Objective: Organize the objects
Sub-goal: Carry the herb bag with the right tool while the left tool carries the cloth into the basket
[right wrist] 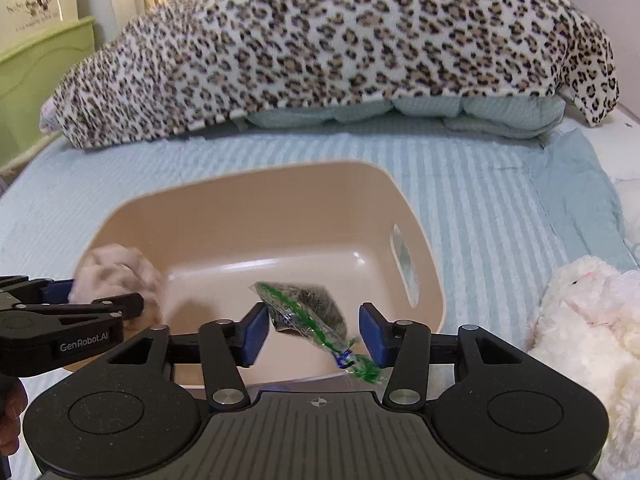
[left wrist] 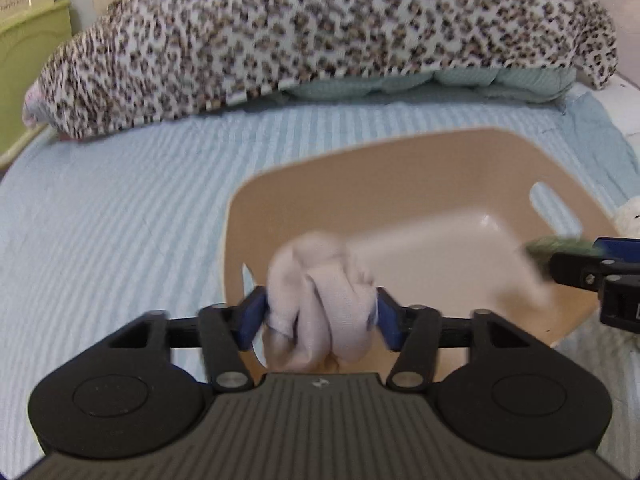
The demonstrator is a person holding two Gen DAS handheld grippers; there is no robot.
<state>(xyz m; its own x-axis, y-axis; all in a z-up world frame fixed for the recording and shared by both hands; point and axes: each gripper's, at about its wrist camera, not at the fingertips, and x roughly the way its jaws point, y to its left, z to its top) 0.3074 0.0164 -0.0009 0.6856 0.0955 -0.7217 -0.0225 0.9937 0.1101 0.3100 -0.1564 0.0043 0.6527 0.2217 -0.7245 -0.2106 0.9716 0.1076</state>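
While both grippers hang over the bin (right wrist: 256,216), each has its own item. Left gripper (left wrist: 320,312): blue pads pressed into a bunched pale pink cloth (left wrist: 320,296), clamped on it, cloth bulging above and below the pads. It sits over the bin's near-left rim in the left view; in the right view the same gripper (right wrist: 72,296) enters from the left edge with the cloth (right wrist: 116,272) at the bin's left wall. Cloth is blurred in both views.

Right gripper (right wrist: 312,332): jaws apart, pads wide of each other. Between them is a clear packet (right wrist: 308,312) with dark contents and green print, tilted, its twisted tail down near the right pad (right wrist: 374,334). Upper end looks just beside the left pad; cannot tell if either pad actually touches it, or whether it rests on the bin floor. In the left view the right gripper (left wrist: 596,264) pokes in from the right edge with a greenish blur at its tip.

Bin is beige plastic with slot handles, sitting on a light blue ribbed bedspread (right wrist: 500,200). White plush toy (right wrist: 580,320) lies on the bed just right of the bin. Leopard-print blanket (right wrist: 320,48) is heaped at the far side, well apart from the bin.
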